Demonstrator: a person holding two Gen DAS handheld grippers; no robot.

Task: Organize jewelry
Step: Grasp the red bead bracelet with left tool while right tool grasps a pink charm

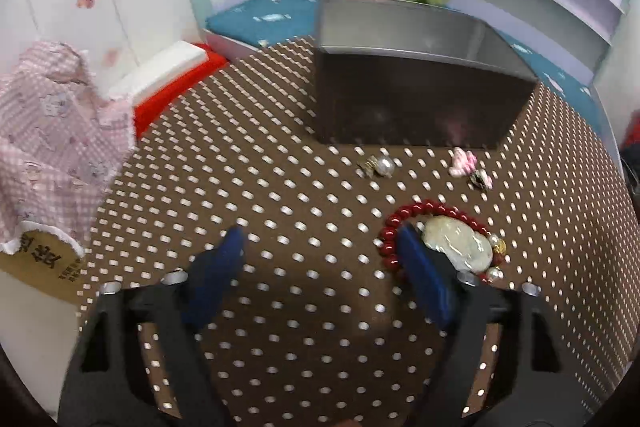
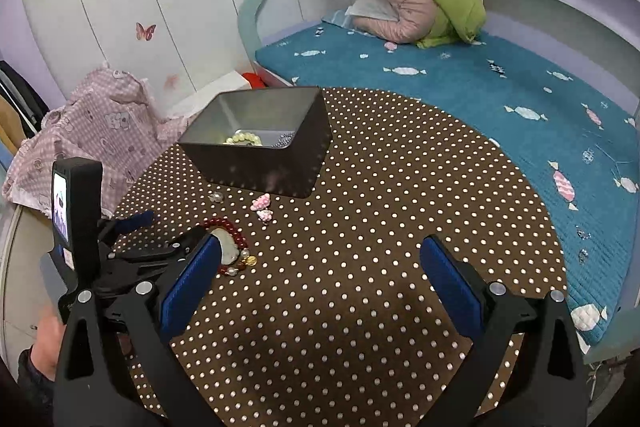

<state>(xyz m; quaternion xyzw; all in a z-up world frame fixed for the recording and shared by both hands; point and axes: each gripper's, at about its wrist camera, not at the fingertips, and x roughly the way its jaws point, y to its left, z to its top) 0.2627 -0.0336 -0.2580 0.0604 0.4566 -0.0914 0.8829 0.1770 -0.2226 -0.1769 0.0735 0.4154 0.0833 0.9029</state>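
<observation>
Left hand-held gripper (image 1: 320,247) sits low over the brown polka-dot worktop (image 1: 280,167), jaws apart, nothing clamped. Its right blue pad overlaps the near edge of the red bead bracelet (image 1: 404,215) w/ pale jade pendant (image 1: 460,243); can't tell if it touches. Bracelet lies flat on the worktop, near side of the dark metal box (image 1: 408,99). Between box & bracelet: pearl piece (image 1: 378,165) and pink flower earrings (image 1: 466,163), just apart from each other. Right hand-held gripper (image 2: 320,283) hangs over bare worktop, jaws wide, empty. In the right wrist view, the box holds a pale bead bracelet (image 2: 244,139). Pink checked cloth (image 2: 92,135) at the worktop's left edge; teal bed (image 2: 480,91) behind.
</observation>
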